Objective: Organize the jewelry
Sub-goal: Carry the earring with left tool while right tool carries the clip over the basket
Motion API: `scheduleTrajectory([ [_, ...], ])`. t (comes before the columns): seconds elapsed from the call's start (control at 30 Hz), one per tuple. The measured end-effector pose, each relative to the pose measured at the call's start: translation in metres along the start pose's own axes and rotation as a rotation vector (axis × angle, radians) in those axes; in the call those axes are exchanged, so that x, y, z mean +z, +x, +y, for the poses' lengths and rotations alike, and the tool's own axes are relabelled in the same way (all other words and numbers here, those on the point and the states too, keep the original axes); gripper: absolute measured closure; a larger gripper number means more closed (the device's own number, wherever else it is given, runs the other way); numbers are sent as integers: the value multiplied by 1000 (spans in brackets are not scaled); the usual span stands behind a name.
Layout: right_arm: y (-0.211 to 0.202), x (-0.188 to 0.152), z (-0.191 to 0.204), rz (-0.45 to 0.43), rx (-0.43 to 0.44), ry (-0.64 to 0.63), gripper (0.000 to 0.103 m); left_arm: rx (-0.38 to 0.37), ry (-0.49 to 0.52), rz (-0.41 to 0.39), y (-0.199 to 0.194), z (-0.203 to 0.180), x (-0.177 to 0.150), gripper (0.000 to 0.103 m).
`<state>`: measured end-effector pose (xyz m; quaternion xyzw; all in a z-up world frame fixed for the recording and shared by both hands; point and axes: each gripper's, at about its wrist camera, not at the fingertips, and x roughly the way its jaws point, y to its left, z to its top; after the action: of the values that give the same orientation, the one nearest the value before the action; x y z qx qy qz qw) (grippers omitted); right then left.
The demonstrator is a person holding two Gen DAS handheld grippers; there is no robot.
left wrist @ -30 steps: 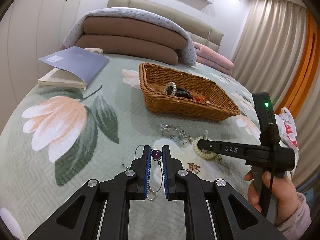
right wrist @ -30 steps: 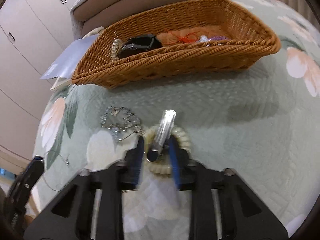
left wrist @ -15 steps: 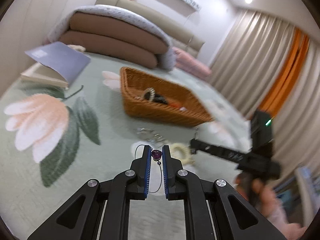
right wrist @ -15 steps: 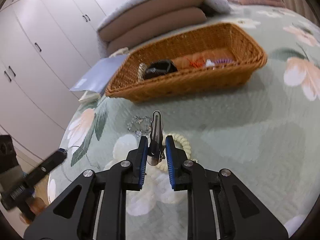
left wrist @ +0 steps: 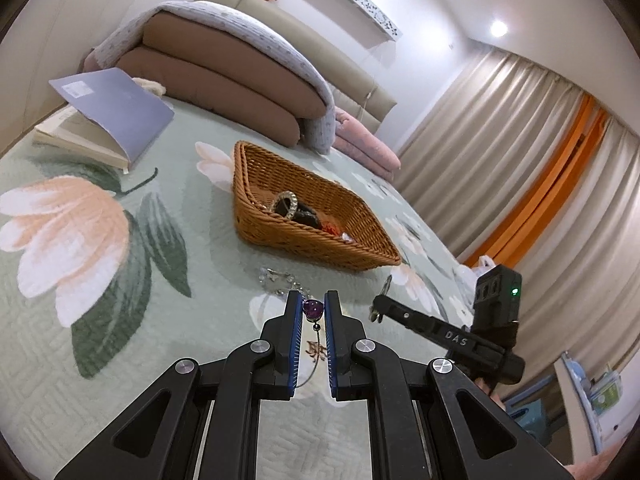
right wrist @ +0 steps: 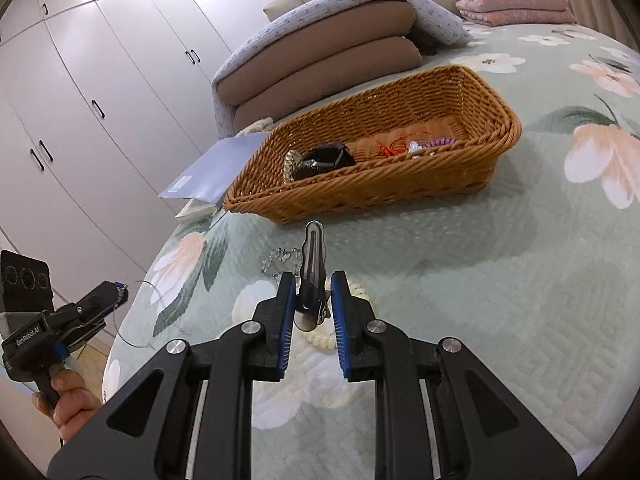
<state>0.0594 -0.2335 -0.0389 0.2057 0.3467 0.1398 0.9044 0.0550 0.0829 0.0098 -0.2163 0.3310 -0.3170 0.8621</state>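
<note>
Left gripper (left wrist: 313,309) jaws clenched on purple bead necklace (left wrist: 313,309), lower centre of frame; round bead between pads, thin chain dangling below. Right gripper (right wrist: 313,295) jaws clamped on silver hair clip (right wrist: 313,268), centre frame, long, upright, shiny. Wicker basket (right wrist: 404,184) above centre on bed, holding black bangle, orange and purple pieces.

A purple-bead necklace (left wrist: 313,309) hangs pinched, chain dangling toward six o'clock. A silver hair clip (right wrist: 313,272) stands upright, clamped. The wicker basket (right wrist: 360,196) lies at twelve o'clock.
</note>
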Motion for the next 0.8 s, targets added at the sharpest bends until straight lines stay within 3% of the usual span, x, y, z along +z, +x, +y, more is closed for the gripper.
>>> scheduleTrajectory([
  [0.13,-16,11,2,-23,6,-1,86,1,27,11,8,-13,16,92],
  [0.37,-34,75,7,-86,-69,-67,86,-33,118,7,40,-50,77,92],
  [0.57,11,123,-25,-13,-156,-49,86,-24,161,65,119,-70,114,92],
  [0.8,66,145,-68,84,-197,-3,86,24,162,161,206,-69,118,92],
])
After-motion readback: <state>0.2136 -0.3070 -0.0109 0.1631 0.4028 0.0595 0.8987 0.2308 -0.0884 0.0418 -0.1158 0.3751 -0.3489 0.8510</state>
